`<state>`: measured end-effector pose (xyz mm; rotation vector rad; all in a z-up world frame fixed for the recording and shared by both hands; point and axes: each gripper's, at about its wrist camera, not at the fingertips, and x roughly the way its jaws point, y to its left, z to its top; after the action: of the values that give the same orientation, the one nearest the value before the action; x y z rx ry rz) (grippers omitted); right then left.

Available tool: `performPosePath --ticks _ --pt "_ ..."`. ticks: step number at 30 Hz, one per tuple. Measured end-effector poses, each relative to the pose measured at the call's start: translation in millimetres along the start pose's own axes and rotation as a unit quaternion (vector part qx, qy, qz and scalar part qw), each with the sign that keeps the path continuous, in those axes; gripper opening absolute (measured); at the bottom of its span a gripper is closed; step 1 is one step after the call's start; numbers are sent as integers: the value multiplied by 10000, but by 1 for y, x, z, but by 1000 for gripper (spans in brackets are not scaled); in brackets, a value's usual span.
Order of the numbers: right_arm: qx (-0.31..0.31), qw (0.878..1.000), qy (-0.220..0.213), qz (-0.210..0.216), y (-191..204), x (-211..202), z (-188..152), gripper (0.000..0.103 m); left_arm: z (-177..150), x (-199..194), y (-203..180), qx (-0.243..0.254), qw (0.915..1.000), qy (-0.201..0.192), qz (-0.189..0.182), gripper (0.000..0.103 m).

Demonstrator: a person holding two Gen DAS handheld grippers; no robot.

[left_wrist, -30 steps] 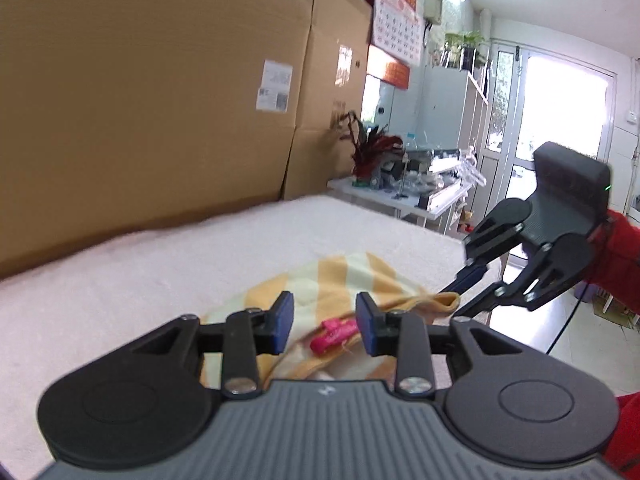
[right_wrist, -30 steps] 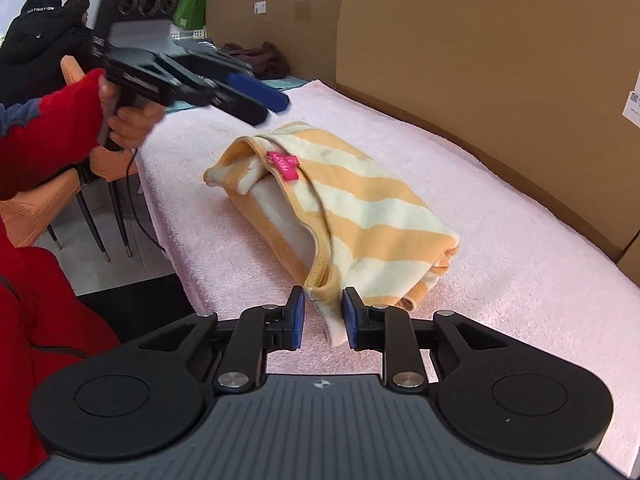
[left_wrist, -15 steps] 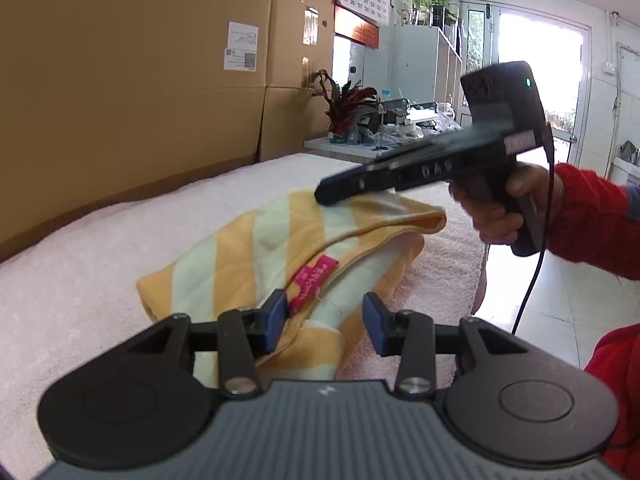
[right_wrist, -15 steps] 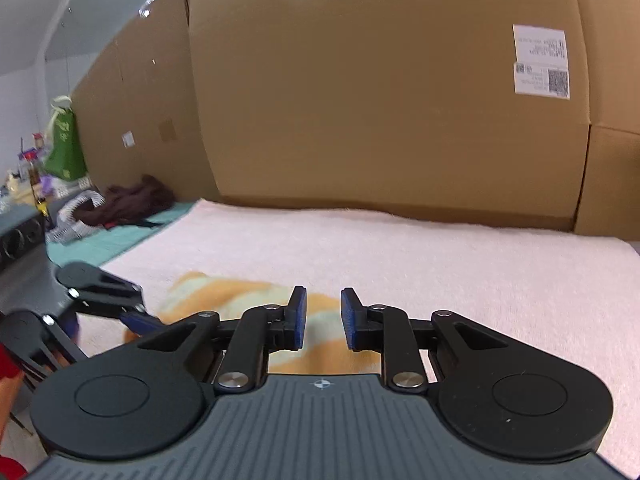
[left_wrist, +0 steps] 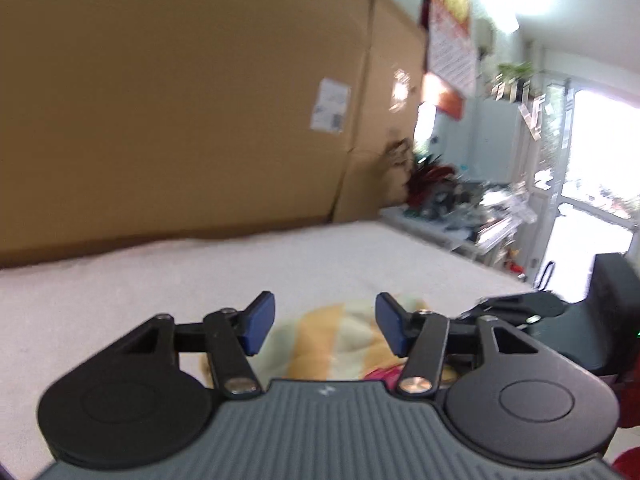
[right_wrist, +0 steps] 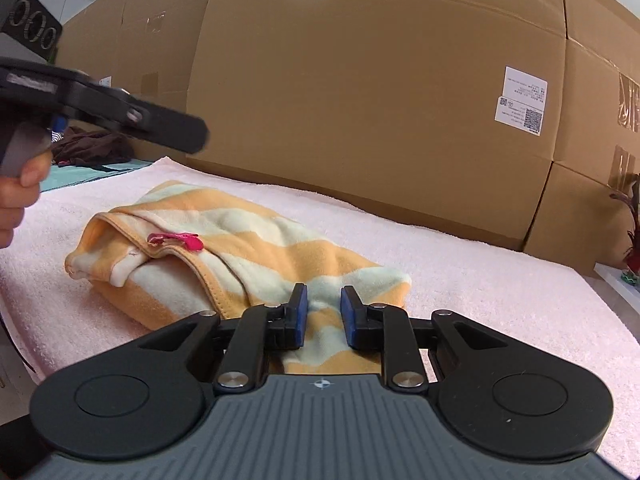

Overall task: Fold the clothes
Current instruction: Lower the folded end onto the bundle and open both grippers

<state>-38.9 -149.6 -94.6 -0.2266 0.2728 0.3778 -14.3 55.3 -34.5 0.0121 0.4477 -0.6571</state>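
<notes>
Folded garment (right_wrist: pixel 240 256), striped orange and cream, lying on the pink towel-covered bench (right_wrist: pixel 500 292) before a wall of cardboard boxes (right_wrist: pixel 380 100). In the right wrist view, at 9 o'clock, a hand (right_wrist: pixel 16 196) grips the handle of the left tongs (right_wrist: pixel 168 128), which hang in the air above the bench at 10 o'clock, apart from the garment; a pink tag (right_wrist: pixel 176 239) sits on the garment's upper fold near its left end. At 6 o'clock the right tongs (right_wrist: pixel 323 316) stand over the garment's near right corner, blue pads narrowly parted with striped cloth showing in the gap; whether the pads press on the cloth cannot be told. In the blurred left wrist view, the left tongs (left_wrist: pixel 325 326) at 6 o'clock have jaws partly open, having just been closing a little, with nothing between them; the garment (left_wrist: pixel 344 336) lies on the bench beyond the gap, and the dark body of the right tongs (left_wrist: pixel 560 312) appears at 3 to 4 o'clock, beside the garment's far edge.
</notes>
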Motion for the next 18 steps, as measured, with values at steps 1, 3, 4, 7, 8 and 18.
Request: performPosePath --ticks 1,3,4,7,8,18 --pt "-49 10000 -13 9 -2 -1 1 21 -7 6 0 54 9999 96 115 38" --pt "146 9999 -61 10 -10 -6 8 21 -17 0 -7 361 9992 -58 191 37" --pt "375 9993 -95 -2 -17 -10 14 21 -18 -4 -10 474 9987 -75 189 37" --pt "1082 9936 -321 5 -32 -13 40 21 -21 -5 -14 714 9970 -95 277 37" --pt "1190 9923 -328 43 -31 -9 50 21 -21 -4 -14 733 9969 -90 283 37" --pt "1340 9885 687 115 -8 46 32 21 -27 -9 -20 1118 9926 -62 475 38"
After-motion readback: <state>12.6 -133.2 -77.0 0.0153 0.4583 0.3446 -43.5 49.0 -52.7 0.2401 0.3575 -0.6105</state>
